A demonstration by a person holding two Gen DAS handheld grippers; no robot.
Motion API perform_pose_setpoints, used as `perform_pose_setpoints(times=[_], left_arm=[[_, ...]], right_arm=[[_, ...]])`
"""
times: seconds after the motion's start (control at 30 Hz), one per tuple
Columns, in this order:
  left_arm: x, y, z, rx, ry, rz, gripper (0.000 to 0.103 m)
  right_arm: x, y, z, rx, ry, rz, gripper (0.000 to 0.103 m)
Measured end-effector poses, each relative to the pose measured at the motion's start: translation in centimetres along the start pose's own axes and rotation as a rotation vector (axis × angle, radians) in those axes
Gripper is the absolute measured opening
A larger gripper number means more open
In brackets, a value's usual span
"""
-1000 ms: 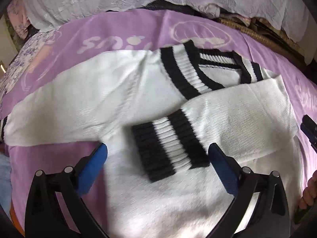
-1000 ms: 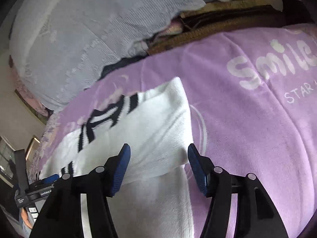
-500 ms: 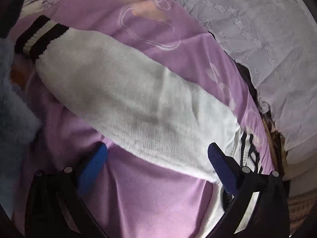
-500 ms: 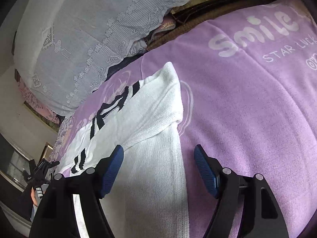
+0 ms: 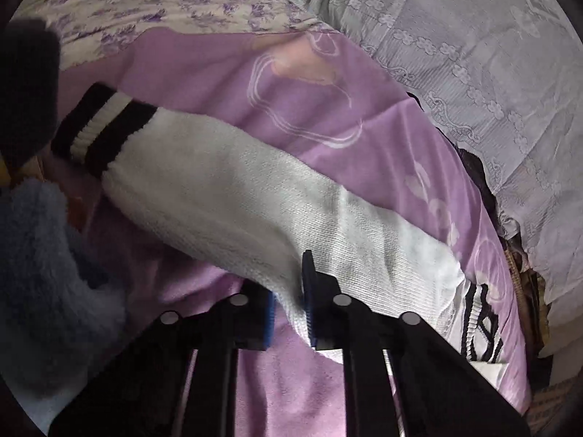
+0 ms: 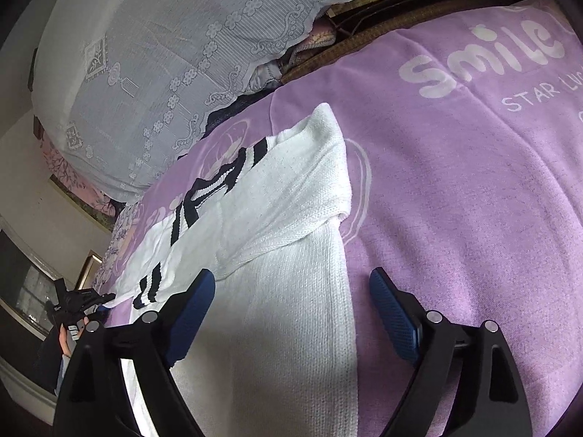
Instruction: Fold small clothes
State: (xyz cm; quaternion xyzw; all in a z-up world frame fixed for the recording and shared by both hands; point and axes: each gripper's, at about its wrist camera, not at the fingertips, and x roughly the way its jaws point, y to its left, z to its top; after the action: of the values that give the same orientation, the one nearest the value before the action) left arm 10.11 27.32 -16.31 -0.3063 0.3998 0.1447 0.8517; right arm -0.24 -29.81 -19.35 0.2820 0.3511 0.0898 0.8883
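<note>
Purple blanket point(image 5: 226, 69) covers the bed; on it the left gripper point(image 5: 288, 313) has just closed, pinching the lower edge of the white sweater's sleeve point(image 5: 226, 189). So thin a bite may slip.

Right wrist view: the right gripper point(image 6: 291, 309), its jaws just widened, stands empty over the sweater point(image 6: 291, 291); the folded sleeve could shift.

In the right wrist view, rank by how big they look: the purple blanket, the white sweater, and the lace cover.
1. purple blanket
2. white sweater, though nearness inflates it
3. lace cover, a close third

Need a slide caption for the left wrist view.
Left claw shut on the white sweater's sleeve, spread across the purple blanket.
</note>
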Motion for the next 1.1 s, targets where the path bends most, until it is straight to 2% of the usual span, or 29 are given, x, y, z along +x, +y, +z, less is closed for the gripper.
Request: perform_pose_setpoints(times=[0.1, 0.2, 0.43, 0.57, 0.67, 0.73, 1.1], left_arm=[[-1.4, -2.5, -0.5, 0.107, -0.059, 0.047, 0.006], [-2.3, -5.0, -0.8, 0.19, -0.075, 0.053, 0.006], [-4.7, -9.8, -1.3, 0.319, -0.097, 0.019, 0.006], [-6.1, -12.8, -2.3, 0.395, -0.106, -0.006, 0.006], [-7.0, -15.6, -3.7, 0.472, -0.123, -0.012, 0.006], [-7.5, -17.4, -4.8, 0.522, -0.13, -0.021, 0.006], [-7.2, -26.2, -12.8, 0.766, -0.128, -0.054, 0.006]], right_arm=[[0.1, 0.0, 0.0, -0.005, 0.004, 0.0, 0.09], [0.1, 0.1, 0.0, -0.007, 0.006, 0.002, 0.091], [-0.1, -0.2, 0.2, 0.004, -0.003, 0.013, 0.091], [-1.2, -1.0, 0.3, 0.062, -0.063, 0.038, 0.091], [-2.1, -2.1, 0.6, 0.126, -0.11, 0.063, 0.091], [-2.2, -2.6, 0.7, 0.156, -0.111, 0.074, 0.091], [-1.8, -2.7, 0.9, 0.168, -0.102, 0.076, 0.091]])
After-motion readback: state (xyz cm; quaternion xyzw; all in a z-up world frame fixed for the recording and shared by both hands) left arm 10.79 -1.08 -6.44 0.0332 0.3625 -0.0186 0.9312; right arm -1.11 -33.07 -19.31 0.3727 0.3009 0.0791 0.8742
